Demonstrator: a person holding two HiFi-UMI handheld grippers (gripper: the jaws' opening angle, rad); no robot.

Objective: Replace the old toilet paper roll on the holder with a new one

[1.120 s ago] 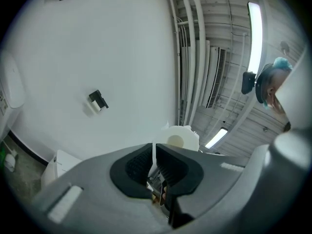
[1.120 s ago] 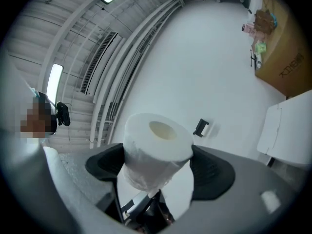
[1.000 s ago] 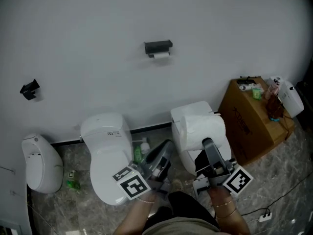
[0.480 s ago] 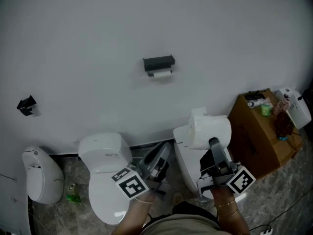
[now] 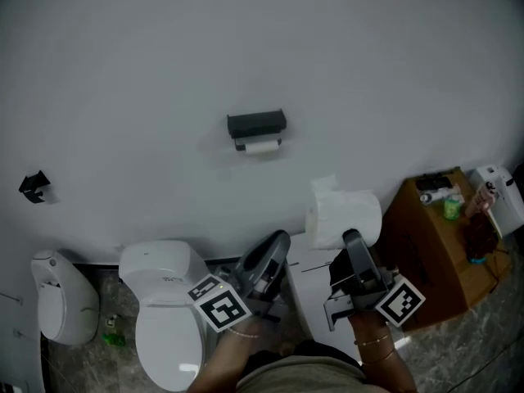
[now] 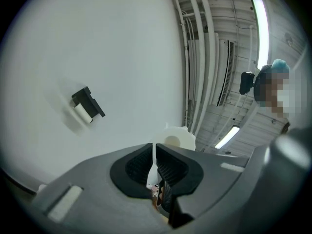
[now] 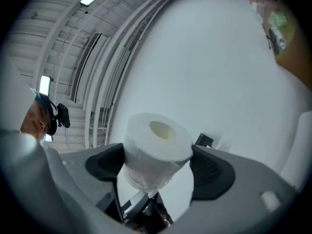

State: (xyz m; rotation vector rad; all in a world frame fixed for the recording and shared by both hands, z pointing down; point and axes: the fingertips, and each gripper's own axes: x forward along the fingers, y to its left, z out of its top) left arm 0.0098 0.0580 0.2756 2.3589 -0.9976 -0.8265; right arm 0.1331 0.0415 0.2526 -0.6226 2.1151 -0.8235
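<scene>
White: one new roll (image 5: 344, 215) in right claw (image 5: 350, 240), one old roll (image 5: 262, 147) mounted.

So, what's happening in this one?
A person with a gripper in each hand is partway into the toilet paper swap. The right gripper is clamped on a full new roll, held up in front of the wall. The left gripper is shut and empty. The black holder on the wall has the small old roll on it, and both grippers are well short of it.
</scene>
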